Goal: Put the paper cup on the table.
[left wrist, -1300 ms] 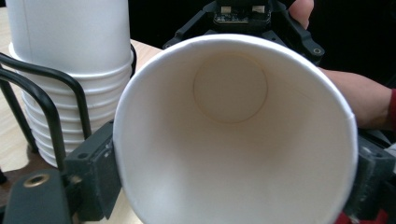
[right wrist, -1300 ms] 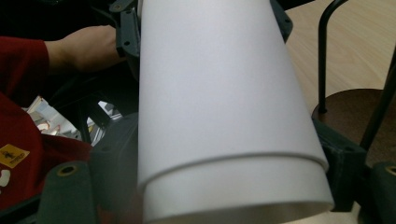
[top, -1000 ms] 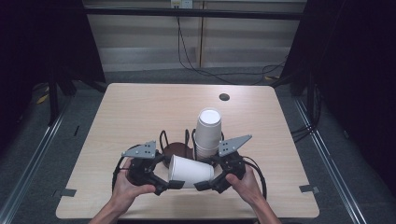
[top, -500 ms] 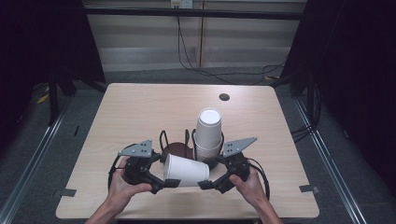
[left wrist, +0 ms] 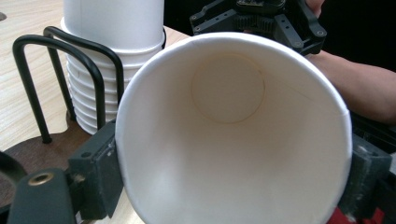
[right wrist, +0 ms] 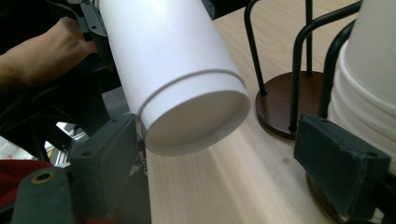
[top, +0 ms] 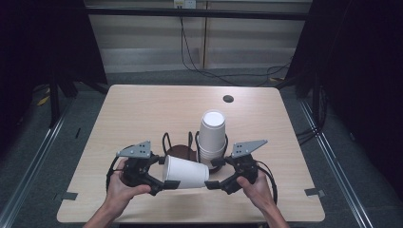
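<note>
Low over the near part of the counter, a white paper cup lies on its side in the air between the two tools. The left tool holds it at the wide rim: in the left gripper view the cup mouth faces the camera with a pad pressed on either side of the rim. The right tool sits at the cup's narrow base; in the right gripper view the cup rests against one pad while the other pad stands well clear, so its jaws are wide and not clamped.

Just behind the cup, a dark round stand with black wire hoops sits on the counter, and a stack of nested white cups stands upright in it, bottoms up.

As for the surface, the counter is a pale wood-grain top with rounded corners. A small dark round hole lies near its far edge.

Around it the room is dim. Grey floor shows on both sides, with metal rails running along it. Beyond the far edge, cables hang down a light wall panel and trail across the floor, and dark curtains close in left and right.
</note>
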Tool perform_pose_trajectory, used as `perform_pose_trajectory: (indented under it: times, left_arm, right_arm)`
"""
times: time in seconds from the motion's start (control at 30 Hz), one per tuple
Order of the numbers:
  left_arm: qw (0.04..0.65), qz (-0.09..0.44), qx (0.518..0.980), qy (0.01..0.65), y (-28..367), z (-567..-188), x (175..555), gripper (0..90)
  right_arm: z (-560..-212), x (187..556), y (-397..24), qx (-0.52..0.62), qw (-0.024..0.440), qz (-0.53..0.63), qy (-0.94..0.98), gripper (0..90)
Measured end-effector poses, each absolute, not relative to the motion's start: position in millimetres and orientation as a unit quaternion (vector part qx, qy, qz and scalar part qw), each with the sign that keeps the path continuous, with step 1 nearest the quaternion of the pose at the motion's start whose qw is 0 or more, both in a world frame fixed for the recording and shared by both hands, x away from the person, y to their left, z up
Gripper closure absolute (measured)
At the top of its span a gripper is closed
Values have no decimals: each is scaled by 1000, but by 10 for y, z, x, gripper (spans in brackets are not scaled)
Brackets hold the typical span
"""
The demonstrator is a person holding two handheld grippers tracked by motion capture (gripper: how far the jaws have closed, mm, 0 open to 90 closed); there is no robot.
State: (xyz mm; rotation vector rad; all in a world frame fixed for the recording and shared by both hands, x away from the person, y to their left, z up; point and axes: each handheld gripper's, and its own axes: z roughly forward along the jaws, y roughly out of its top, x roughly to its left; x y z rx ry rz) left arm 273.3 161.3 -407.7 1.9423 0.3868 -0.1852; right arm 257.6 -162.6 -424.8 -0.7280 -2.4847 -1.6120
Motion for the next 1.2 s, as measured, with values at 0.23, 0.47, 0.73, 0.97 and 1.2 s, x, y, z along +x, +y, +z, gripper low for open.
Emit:
perform_pose_trajectory:
  times: [0.23, 0.47, 0.73, 0.97, 1.2]
  left_arm:
    - [537, -79, 823, 169, 1649, -4070, 2732, 140]
    - [522, -73, 831, 177, 1700, -4078, 2753, 140]
    - [507, -70, 839, 185, 1781, -4067, 2766, 139]
    - [483, -42, 853, 195, 1910, -4066, 2762, 136]
    - [470, -32, 857, 209, 2087, -4065, 2789, 128]
  right_arm:
    - [-4241, 2566, -1653, -247, 35, -527, -812, 141]
    - [-4229, 2549, -1707, -258, 29, -526, -810, 141]
    - [-4251, 2494, -1821, -286, 16, -501, -816, 154]
    - [-4326, 2462, -1878, -314, -2, -496, -810, 153]
    - [-4362, 2476, -1833, -320, 2, -485, -814, 147]
